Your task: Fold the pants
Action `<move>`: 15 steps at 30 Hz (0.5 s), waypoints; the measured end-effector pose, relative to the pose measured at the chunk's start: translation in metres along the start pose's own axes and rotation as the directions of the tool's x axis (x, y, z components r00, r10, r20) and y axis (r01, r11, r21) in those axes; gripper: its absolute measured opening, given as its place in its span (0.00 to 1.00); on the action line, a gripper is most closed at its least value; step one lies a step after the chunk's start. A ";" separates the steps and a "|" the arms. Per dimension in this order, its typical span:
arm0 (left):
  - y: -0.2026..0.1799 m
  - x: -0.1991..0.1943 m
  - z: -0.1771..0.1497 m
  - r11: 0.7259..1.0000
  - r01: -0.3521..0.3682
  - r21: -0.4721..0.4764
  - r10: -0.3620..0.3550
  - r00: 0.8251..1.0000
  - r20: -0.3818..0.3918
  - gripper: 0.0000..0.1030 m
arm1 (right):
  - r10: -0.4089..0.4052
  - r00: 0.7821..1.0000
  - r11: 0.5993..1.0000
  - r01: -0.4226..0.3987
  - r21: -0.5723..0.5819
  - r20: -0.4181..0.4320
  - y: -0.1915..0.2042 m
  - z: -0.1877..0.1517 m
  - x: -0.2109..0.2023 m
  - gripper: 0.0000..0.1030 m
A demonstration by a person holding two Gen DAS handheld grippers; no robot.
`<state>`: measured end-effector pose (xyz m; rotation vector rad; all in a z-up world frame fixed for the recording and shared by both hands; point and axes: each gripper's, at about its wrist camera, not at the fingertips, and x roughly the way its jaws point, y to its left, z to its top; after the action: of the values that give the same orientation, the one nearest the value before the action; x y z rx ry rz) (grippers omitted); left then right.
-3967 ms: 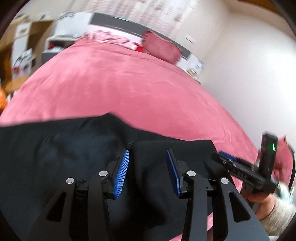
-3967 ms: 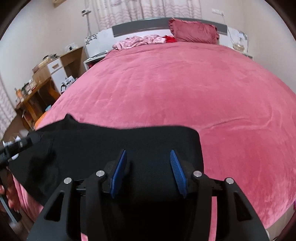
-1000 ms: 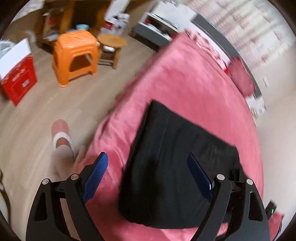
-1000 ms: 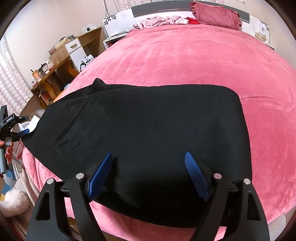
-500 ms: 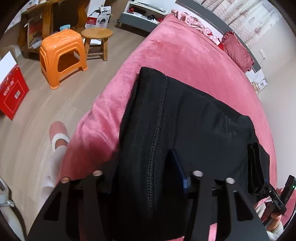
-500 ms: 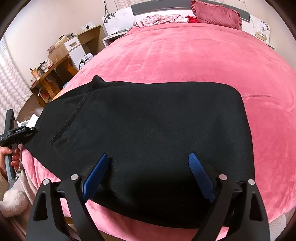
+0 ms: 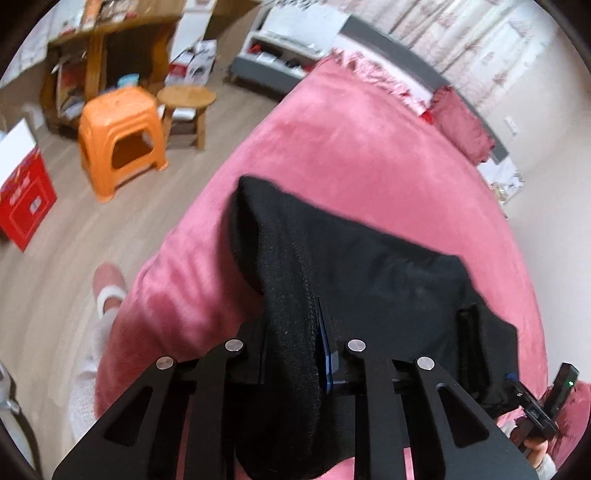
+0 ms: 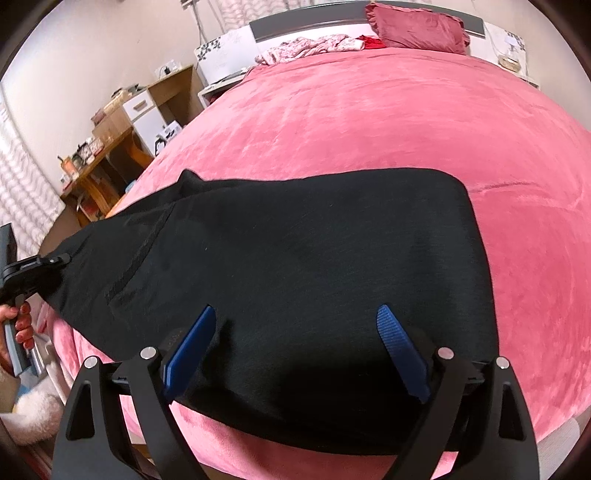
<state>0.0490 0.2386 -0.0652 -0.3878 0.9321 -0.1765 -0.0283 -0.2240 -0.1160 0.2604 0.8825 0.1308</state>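
The black pants (image 8: 295, 251) lie folded across the near edge of the pink bed (image 8: 369, 122). My left gripper (image 7: 295, 332) is shut on the left end of the black pants (image 7: 369, 266) and lifts that edge a little off the bed. It also shows at the far left of the right wrist view (image 8: 55, 260), pinching the cloth. My right gripper (image 8: 295, 328) is open, its blue pads wide apart just over the near right part of the pants. It shows in the left wrist view (image 7: 517, 384) at the lower right.
An orange stool (image 7: 118, 136), a small wooden stool (image 7: 186, 98) and a red box (image 7: 22, 199) stand on the floor left of the bed. A desk (image 8: 96, 166) and drawers are further left. A pillow (image 8: 417, 27) and pink clothes (image 8: 310, 46) lie at the headboard.
My left gripper, open a second ago, closed on the left end of the pants and has raised it. My right gripper stayed open above the pants and barely moved.
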 end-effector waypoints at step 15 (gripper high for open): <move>-0.169 -0.023 -0.008 0.905 0.300 0.301 -0.319 0.948 0.015 0.19 | 0.032 0.998 0.996 -0.036 0.082 0.048 -0.014 0.005 -0.012 0.87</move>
<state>0.0323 0.0884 0.0154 -0.2598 0.7612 -0.5860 -0.0318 -0.2409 -0.1081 0.3551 0.8385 0.1196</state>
